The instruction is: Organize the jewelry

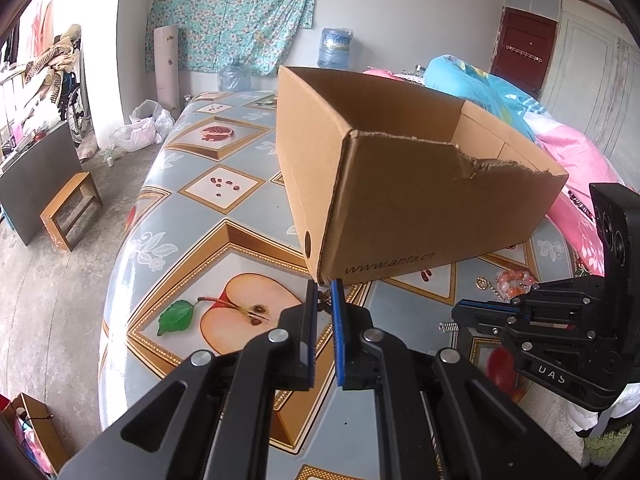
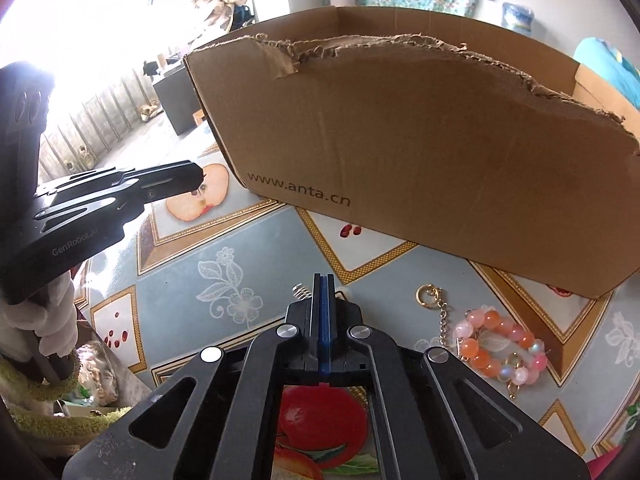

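My right jaws (image 2: 322,280) are pressed flat together, blue pad on blue pad, with nothing between them. They point down at the bench (image 2: 180,280), which has a cloth printed with fruit. A small metal spring (image 2: 301,291) lies on the cloth just beside their tip, on the left side in the right view.

To the right of these jaws lies the bracelet (image 2: 500,344) of pink and orange beads, curled in a loop on the bench. A gold ring (image 2: 430,294) with a short chain lies just beside it, nearer to the box. Nothing touches them.

My left jaws (image 1: 325,284) stand narrow, with only a thin gap. At the tips they pinch a small dark piece (image 1: 325,300); I cannot tell what it is. The tips are close to the near corner of the box (image 1: 400,208), above an apple print.

The box is brown cardboard, open on top, with a torn upper edge and a web address on its side. It stands on the bench behind the bracelet. I cannot see what is inside.

Behind the box there is pink and blue bedding (image 1: 560,144). Farther away, two water bottles (image 1: 334,48) stand by the wall under a flowered cloth (image 1: 240,12).
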Action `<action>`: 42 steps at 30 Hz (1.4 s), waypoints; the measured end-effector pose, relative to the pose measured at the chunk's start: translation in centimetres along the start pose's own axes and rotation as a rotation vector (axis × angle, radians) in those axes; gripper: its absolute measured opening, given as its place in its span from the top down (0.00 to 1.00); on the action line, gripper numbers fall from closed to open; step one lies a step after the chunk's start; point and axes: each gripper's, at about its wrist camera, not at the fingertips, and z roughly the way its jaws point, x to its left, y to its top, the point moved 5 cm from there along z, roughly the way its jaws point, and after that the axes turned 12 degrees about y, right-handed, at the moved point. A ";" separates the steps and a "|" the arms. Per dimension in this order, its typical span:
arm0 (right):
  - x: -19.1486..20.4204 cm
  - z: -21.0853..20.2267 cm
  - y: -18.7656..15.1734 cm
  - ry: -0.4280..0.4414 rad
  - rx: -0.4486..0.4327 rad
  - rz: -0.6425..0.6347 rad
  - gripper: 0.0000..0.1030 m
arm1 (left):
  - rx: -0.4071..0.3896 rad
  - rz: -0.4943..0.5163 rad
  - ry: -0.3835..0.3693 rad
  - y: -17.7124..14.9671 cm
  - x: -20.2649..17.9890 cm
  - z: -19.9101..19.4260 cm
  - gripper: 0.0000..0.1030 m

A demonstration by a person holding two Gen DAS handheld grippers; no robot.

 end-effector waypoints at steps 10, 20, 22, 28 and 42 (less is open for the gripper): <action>-0.6 -2.3 -0.5 0.011 -0.040 0.019 1.00 | -0.011 0.002 0.019 0.0 0.0 -0.8 0.94; 2.1 -0.6 -1.1 -0.056 -0.042 -0.033 0.69 | -0.014 0.008 0.011 -0.1 -0.5 -0.9 0.94; 2.4 -0.3 -1.2 -0.107 -0.055 -0.057 0.73 | -0.012 0.006 0.010 -0.1 -0.4 -0.8 0.94; 2.1 -0.6 -0.9 -0.097 -0.062 -0.018 0.87 | -0.009 0.000 0.010 -0.1 0.0 -0.6 0.94; 1.4 -1.3 -0.3 -0.059 -0.068 -0.013 0.88 | -0.011 -0.003 0.014 -0.1 0.4 -0.7 0.94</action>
